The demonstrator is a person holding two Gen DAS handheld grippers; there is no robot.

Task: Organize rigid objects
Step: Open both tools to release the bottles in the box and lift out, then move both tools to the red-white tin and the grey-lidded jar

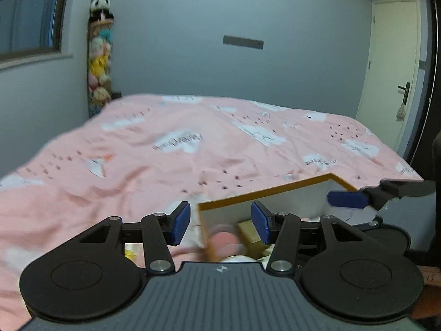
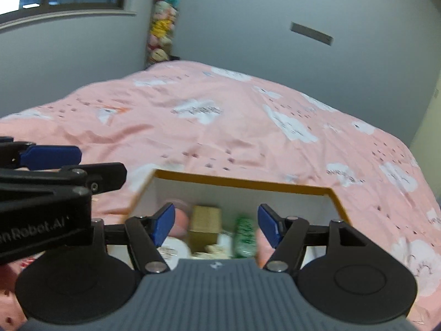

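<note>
Grippers hover over an open white box with an orange rim, which sits at the near edge of a bed under a pink cloud-print duvet. The right gripper has its jaws apart, nothing between the pads. Inside the box lie a small cardboard carton, a blurred green bottle and a white round lid. The left gripper straddles the box's left wall, jaws apart, gripping nothing.
</note>
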